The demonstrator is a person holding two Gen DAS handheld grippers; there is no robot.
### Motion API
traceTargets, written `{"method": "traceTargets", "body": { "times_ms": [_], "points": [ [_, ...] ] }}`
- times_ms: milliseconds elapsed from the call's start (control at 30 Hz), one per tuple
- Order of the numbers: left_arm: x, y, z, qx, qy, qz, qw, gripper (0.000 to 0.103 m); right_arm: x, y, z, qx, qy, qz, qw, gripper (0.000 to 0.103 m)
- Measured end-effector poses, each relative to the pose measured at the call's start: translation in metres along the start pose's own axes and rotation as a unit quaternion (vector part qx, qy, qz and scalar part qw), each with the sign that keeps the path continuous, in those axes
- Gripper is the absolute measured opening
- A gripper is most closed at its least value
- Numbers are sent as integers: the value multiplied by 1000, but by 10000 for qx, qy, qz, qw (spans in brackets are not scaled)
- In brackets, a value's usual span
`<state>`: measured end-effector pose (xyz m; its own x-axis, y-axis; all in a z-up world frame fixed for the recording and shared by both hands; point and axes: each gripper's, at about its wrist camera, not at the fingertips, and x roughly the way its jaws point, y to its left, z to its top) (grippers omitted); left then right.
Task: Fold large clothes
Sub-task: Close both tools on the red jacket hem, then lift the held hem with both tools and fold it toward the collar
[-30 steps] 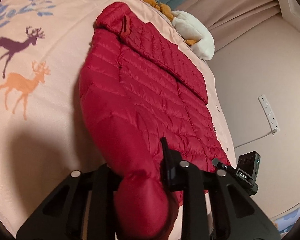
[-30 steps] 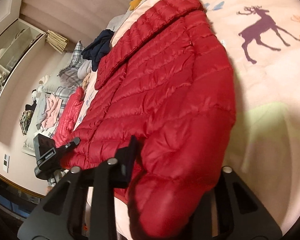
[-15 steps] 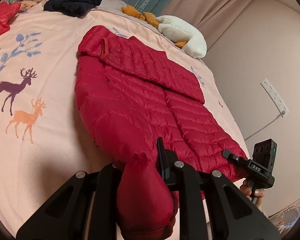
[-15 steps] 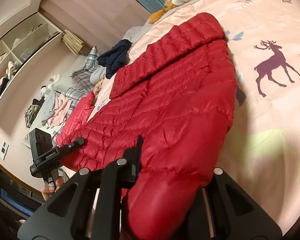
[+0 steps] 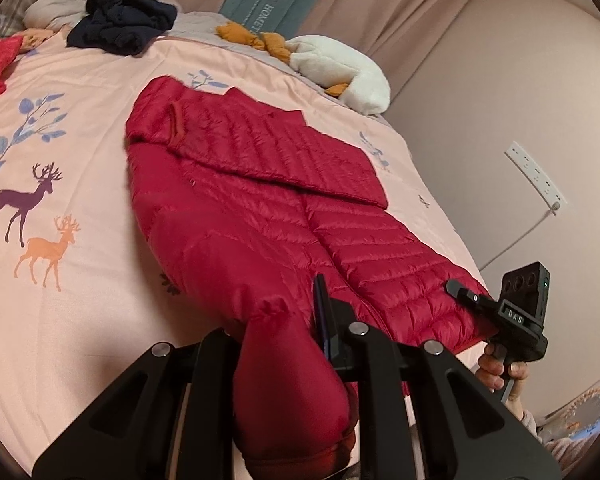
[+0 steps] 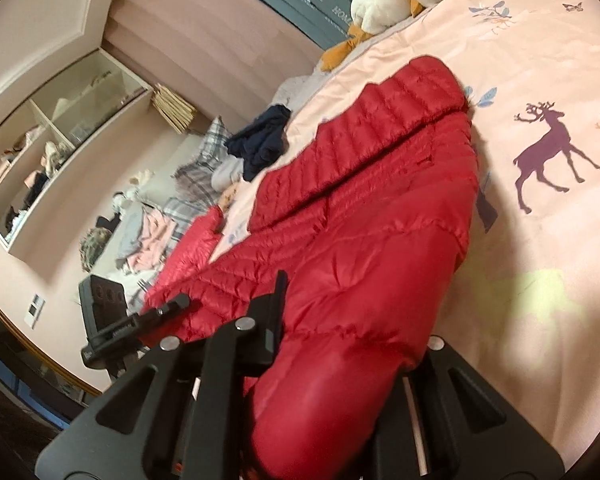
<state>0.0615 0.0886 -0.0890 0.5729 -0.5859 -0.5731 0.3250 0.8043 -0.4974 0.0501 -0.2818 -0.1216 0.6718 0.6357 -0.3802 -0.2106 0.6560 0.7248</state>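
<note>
Left hand-held gripper (image 5: 284,336) is clamping the near hem of the red down jacket (image 5: 260,200); right hand-held gripper (image 6: 352,344) is clamping the hem's other corner. Jacket's long axis is running away across the bed (image 5: 80,320), collar far.

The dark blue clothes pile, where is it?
In the left wrist view, the dark blue clothes pile sits at the far end of the bed, upper left, beyond the red jacket.
</note>
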Motion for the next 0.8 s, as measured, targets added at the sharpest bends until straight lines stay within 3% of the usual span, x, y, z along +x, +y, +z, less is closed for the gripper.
{"method": "traceTargets", "body": {
  "times_ms": [800],
  "points": [
    [-30, -26, 29, 509, -386, -153, 9978, 18, -40, 45, 9, -744, -291, 575, 9951, 14]
  ]
}}
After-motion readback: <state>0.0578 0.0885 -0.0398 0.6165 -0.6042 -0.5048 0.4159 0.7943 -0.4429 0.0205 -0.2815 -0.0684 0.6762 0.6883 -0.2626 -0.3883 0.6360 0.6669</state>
